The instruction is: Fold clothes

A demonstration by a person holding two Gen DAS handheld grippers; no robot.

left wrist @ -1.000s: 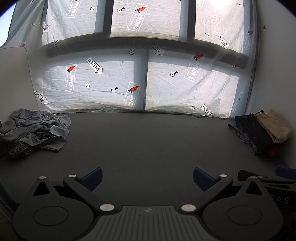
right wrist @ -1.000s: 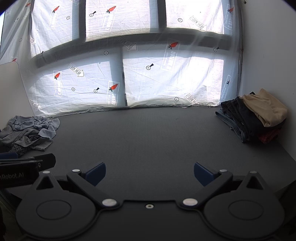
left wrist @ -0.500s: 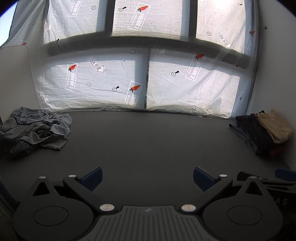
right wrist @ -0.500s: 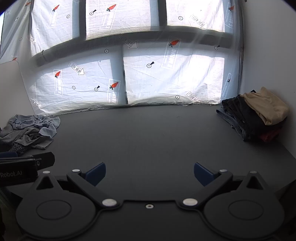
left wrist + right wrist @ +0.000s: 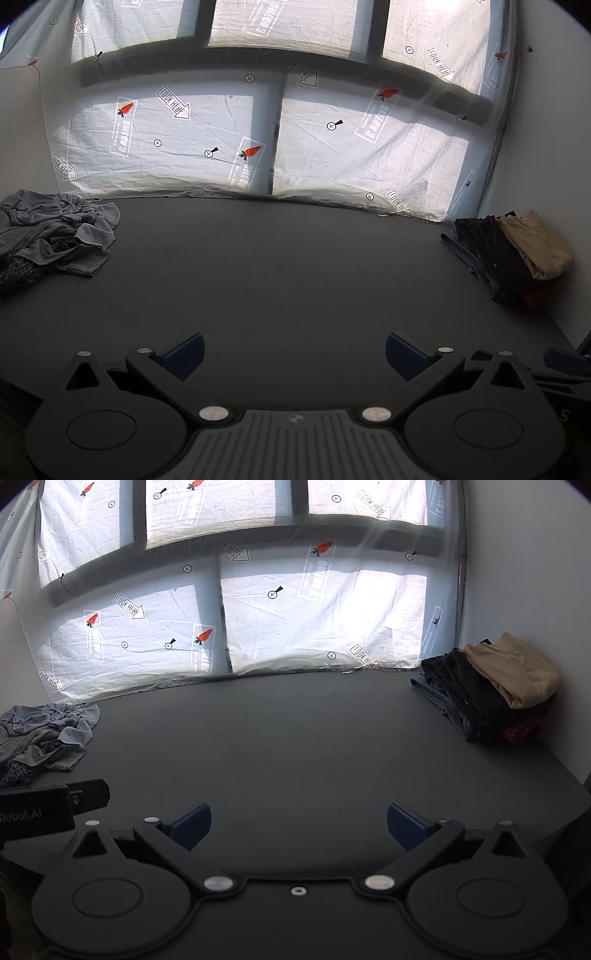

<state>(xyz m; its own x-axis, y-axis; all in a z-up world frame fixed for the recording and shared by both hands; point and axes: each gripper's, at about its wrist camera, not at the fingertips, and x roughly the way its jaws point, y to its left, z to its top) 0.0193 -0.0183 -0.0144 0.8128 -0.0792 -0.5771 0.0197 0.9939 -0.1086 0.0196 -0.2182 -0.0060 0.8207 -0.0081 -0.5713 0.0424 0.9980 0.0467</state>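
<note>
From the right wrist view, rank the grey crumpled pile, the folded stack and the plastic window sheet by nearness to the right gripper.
Right gripper, jaws open:
1. Grey crumpled pile, far left; folded stack, far right: too close to call.
2. Plastic window sheet, behind the table's back edge.

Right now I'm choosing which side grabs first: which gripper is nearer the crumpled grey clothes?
Left. The left gripper sits closer to the crumpled grey clothes, ahead on its left. The right gripper lies farther right, beyond the left one.

The crumpled grey clothes (image 5: pixel 51 232) are cut off by the left edge in both views.
</note>
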